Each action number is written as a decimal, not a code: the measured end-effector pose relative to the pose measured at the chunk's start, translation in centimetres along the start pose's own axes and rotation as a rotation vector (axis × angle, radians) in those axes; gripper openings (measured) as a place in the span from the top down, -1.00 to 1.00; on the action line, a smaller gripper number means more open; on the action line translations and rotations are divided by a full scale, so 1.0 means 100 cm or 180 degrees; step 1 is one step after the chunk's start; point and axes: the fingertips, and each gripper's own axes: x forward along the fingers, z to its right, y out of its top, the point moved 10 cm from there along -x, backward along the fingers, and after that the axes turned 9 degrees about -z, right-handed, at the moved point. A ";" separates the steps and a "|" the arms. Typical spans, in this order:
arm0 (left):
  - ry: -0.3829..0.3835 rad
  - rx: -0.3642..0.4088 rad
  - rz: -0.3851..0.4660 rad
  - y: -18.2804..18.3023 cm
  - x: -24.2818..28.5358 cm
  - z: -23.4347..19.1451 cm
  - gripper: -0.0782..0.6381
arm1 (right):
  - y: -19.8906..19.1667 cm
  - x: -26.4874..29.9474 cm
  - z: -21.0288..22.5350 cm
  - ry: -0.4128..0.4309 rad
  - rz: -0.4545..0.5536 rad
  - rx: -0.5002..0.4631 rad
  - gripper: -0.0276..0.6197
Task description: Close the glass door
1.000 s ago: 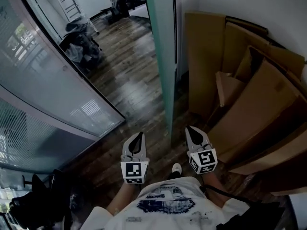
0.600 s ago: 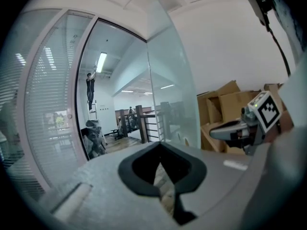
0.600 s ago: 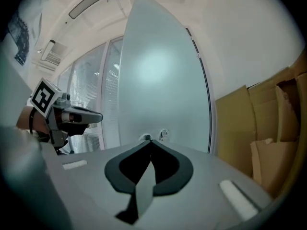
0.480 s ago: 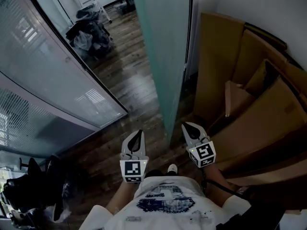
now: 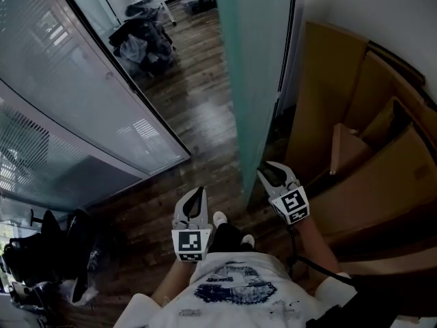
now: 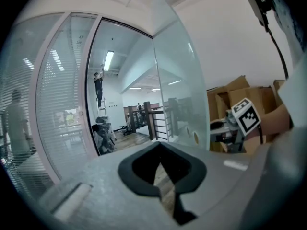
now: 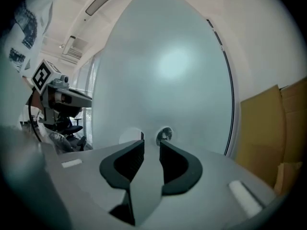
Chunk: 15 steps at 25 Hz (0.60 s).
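Head view: empty right gripper (image 5: 274,174) opening beside door (image 5: 256,80).

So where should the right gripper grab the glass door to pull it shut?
Probably the glass door's free upright edge, near the round fittings. The pane is flat and thin, with no bar handle in view, so come at it edge-on, one jaw on each face. The right gripper is closest; its jaws have just been opening and nothing is between them.

dark wooden floor (image 5: 198,115); glass partition with blinds (image 5: 61,101) left of the left gripper (image 5: 199,192), cardboard boxes (image 5: 369,176) right of the right gripper (image 5: 271,171).
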 end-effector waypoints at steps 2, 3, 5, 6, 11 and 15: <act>0.0000 0.0008 0.0009 0.002 0.003 -0.002 0.77 | 0.005 0.008 0.002 0.0079 -0.0020 -0.0087 0.61; 0.0000 0.0012 0.0013 0.002 0.004 -0.004 0.77 | 0.008 0.011 0.001 0.0121 -0.0031 -0.0132 0.60; -0.0006 0.0013 0.0019 0.003 0.007 -0.007 0.77 | 0.009 0.015 0.002 0.0188 -0.0033 -0.0194 0.57; -0.0011 0.0011 0.0020 0.004 0.009 -0.009 0.77 | 0.007 0.015 0.003 0.0209 -0.0026 -0.0193 0.56; -0.0047 0.0035 0.0061 0.010 0.022 -0.016 0.77 | 0.001 0.019 0.011 0.0428 -0.0157 -0.0151 0.47; -0.0071 0.0043 0.0105 0.017 0.028 -0.018 0.77 | 0.010 0.024 0.007 0.0627 -0.0167 -0.0180 0.25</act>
